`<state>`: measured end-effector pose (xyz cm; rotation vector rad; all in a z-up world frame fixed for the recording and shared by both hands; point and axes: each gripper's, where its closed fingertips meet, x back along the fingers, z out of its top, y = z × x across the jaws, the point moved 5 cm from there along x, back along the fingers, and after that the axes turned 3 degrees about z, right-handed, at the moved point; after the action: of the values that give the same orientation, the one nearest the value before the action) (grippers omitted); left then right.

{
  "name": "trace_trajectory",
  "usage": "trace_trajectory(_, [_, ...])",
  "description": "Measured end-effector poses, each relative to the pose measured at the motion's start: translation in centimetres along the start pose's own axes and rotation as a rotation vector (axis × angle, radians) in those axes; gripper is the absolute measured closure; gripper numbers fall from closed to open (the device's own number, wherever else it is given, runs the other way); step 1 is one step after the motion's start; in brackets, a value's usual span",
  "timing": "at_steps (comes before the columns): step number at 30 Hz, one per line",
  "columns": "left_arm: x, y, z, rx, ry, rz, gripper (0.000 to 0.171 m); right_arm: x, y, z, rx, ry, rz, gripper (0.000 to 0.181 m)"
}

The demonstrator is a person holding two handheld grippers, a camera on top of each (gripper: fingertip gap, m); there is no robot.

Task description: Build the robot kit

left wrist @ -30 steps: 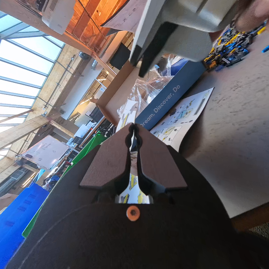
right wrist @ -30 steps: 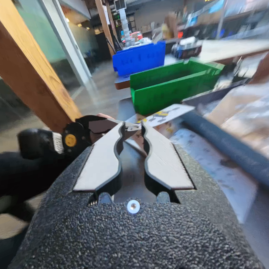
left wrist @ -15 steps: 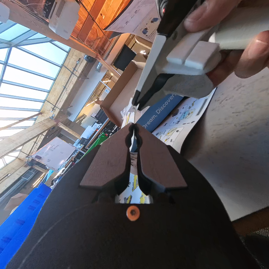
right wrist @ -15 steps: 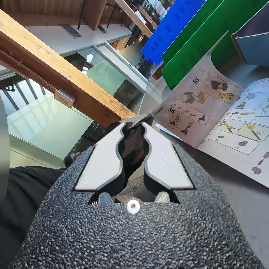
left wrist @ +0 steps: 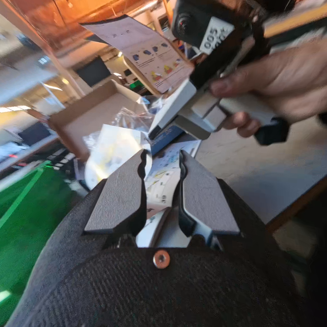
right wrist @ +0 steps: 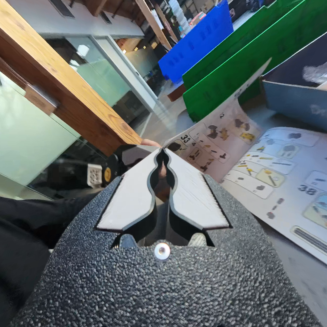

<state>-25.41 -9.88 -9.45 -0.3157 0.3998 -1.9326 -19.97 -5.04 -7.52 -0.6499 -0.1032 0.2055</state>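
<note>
An open instruction booklet [right wrist: 276,169] lies on the grey table [right wrist: 292,276]. One page [right wrist: 217,141] is curled up from it. My right gripper [right wrist: 162,150] is shut on the corner of that page. In the left wrist view a hand [left wrist: 283,85] holds the right gripper [left wrist: 150,135], and its tips pinch the lifted page [left wrist: 115,150]. My left gripper [left wrist: 162,154] is open with its jaws apart over the booklet [left wrist: 159,185], and it holds nothing. The left gripper also shows in the right wrist view [right wrist: 129,155], black, just behind the right tips.
A blue-grey box [right wrist: 297,106] stands behind the booklet, with a green bin [right wrist: 230,85] and a blue bin [right wrist: 194,44] beyond it. An open cardboard box [left wrist: 92,116] and clear plastic bags [left wrist: 131,115] lie further back. The table edge [left wrist: 292,208] runs at the right.
My left gripper has opened and let go of the page. My right gripper has shut on the page corner and holds it lifted.
</note>
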Motion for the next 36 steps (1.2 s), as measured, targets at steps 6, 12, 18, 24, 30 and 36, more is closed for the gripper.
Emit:
trace_trajectory(6, [0.6,-1.3,1.6,0.48,0.085,-0.223,0.147,0.1,-0.1,-0.1,0.113,-0.052,-0.069,0.181])
trace_trajectory(12, [0.6,-2.0,0.9,0.616,0.064,-0.255,0.156,-0.1,-0.5,-0.4,0.174,-0.076,-0.08,0.181])
trace_trajectory(18, [0.7,-2.3,0.6,0.646,0.052,-0.26,0.171,-0.3,-0.7,-0.6,0.262,-0.111,-0.124,0.181])
trace_trajectory(24, [0.8,-3.0,0.1,0.722,0.042,-0.245,0.171,-0.4,-0.8,-0.5,0.292,-0.123,-0.135,0.181])
trace_trajectory(30, [2.8,-6.1,0.0,0.79,0.104,-0.103,0.171,1.6,0.1,0.9,0.271,-0.074,-0.199,0.181])
trace_trajectory(36, [8.1,-10.5,-3.4,0.902,0.046,0.273,0.171,7.3,4.1,1.3,0.172,-0.067,-0.43,0.181])
